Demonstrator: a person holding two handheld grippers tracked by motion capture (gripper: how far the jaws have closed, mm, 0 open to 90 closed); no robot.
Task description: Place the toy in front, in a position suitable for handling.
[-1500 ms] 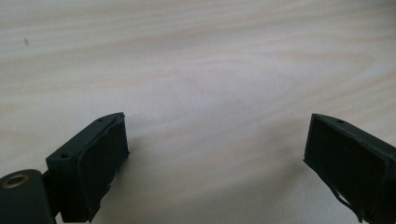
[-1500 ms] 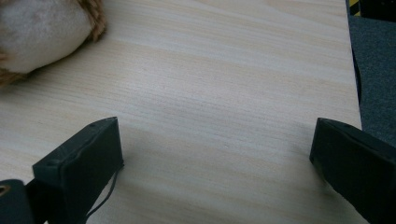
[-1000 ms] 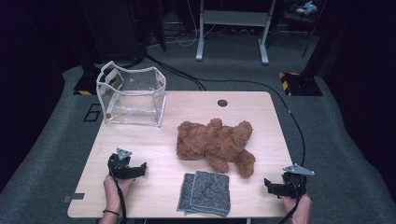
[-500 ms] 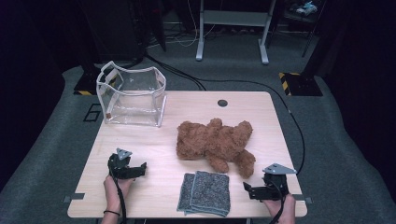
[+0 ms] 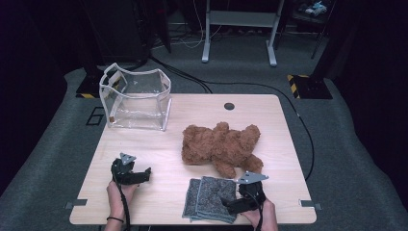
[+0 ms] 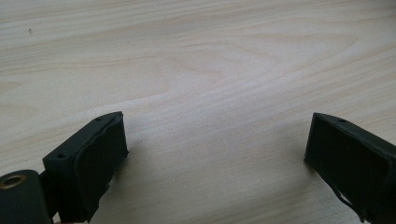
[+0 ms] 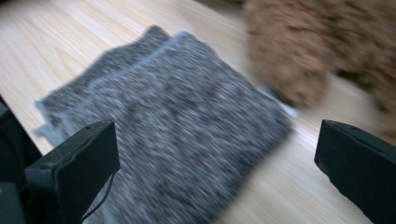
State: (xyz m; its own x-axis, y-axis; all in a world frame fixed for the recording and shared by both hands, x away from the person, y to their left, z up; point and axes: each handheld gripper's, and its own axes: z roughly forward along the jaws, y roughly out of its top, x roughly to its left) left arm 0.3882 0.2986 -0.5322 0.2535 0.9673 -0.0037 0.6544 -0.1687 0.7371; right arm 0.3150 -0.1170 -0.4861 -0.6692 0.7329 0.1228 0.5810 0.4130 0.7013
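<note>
A brown teddy bear [image 5: 222,146] lies on its side in the middle of the wooden table [image 5: 192,120]. In front of it sits a folded grey cloth [image 5: 208,198]. My right gripper [image 5: 230,206] is open and hovers over the cloth's right edge; in the right gripper view the cloth [image 7: 177,126] spreads between the wide jaws, with the bear [image 7: 322,42] beyond. My left gripper [image 5: 142,174] rests open near the front left of the table, with bare wood [image 6: 205,93] between its jaws.
A clear plastic bag [image 5: 135,97] with white trim stands open at the back left corner. A dark round hole [image 5: 229,106] marks the table's far edge. Cables run over the grey floor behind the table.
My right gripper has moved left from the table's front right corner to over the grey cloth. The left gripper has stayed put.
</note>
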